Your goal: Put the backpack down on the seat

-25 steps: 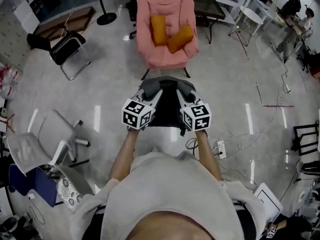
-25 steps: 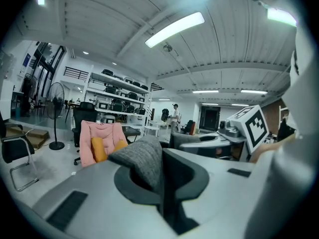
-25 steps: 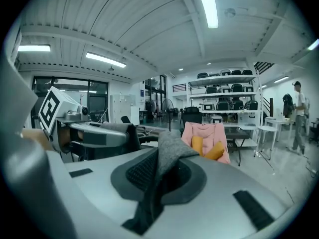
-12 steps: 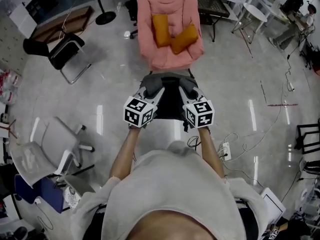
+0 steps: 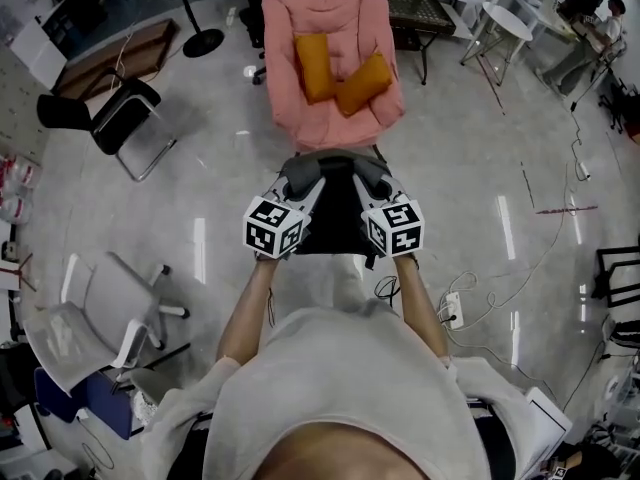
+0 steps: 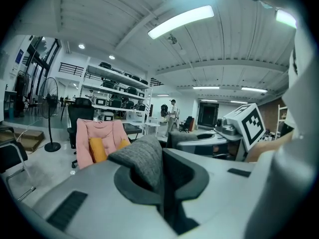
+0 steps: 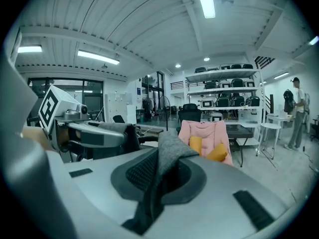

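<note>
A dark backpack [image 5: 335, 213] with grey shoulder straps hangs between my two grippers, just short of the pink armchair [image 5: 340, 123]. My left gripper [image 5: 303, 178] is shut on the left grey strap [image 6: 142, 161], which bulges up out of its closed jaws. My right gripper [image 5: 372, 178] is shut on the other strap [image 7: 167, 158] in the same way. Two orange cushions [image 5: 313, 66] lean against the armchair's back. The armchair [image 6: 87, 133] stands ahead in the left gripper view. In the right gripper view the armchair [image 7: 204, 128] is also ahead.
A black folding chair [image 5: 115, 113] and a fan stand [image 5: 200, 38] are at the left. A tipped white office chair [image 5: 110, 308] lies at the lower left. Cables and a power strip [image 5: 447, 303] are on the floor at the right. A dark table [image 5: 415, 8] stands behind the armchair.
Both grippers and the backpack have moved forward together, so the armchair's front edge is now close to the backpack. Both grips are unchanged.
</note>
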`<state>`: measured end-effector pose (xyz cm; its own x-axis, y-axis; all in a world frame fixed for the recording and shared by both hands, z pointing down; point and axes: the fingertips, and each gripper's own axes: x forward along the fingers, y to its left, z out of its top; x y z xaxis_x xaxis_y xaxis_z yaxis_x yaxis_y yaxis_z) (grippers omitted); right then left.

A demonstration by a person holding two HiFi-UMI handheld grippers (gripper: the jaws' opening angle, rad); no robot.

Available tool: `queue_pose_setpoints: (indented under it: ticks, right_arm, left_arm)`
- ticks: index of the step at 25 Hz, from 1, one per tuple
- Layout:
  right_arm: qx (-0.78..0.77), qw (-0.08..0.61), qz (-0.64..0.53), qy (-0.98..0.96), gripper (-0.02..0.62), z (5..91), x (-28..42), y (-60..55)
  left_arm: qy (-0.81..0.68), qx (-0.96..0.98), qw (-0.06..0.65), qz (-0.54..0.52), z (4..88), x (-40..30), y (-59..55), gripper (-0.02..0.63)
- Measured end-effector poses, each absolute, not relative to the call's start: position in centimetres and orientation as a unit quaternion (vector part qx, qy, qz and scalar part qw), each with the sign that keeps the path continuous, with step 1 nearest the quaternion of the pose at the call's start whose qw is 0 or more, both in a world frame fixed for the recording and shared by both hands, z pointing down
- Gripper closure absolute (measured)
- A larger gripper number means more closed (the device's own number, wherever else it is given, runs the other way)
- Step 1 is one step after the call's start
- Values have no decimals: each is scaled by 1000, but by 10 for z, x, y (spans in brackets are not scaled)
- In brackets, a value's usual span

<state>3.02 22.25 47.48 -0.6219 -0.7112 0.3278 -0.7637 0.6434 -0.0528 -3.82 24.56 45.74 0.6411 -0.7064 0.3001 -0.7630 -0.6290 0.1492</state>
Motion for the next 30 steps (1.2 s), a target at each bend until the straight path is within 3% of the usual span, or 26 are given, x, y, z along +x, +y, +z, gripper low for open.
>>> queue_pose_setpoints:
  ticks: [30]
  right_arm:
    - [370, 130, 93, -915, 568, 469, 60, -88]
  left_arm:
    - [-453, 873, 151, 100, 455, -7, -61, 575]
